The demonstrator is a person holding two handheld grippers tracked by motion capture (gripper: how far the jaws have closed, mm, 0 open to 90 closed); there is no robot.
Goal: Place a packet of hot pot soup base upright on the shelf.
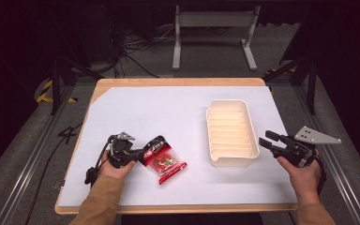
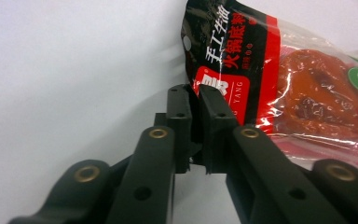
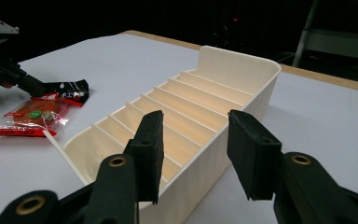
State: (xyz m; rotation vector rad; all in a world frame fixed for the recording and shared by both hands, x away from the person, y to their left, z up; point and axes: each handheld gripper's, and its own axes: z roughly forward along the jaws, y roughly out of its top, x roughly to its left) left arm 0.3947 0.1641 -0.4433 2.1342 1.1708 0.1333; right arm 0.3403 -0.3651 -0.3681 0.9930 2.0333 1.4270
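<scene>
Red "YANG"-labelled sauce packet point(image 2: 279, 74) pinched by left gripper point(image 2: 199, 98); right gripper point(image 3: 196, 149) spread.

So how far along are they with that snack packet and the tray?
Early, it seems. Done: the left tool has shut on the packet's dark end. In hand: the packet, resting on the white table. Left, presumably: putting it in the slotted cream tray, which looks empty; the right tool waits open beside it.

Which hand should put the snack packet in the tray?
Probably the left. The left gripper is already shut on the packet at its dark top edge. The right gripper is open and holds nothing, beside the tray, so it could steady that.
</scene>
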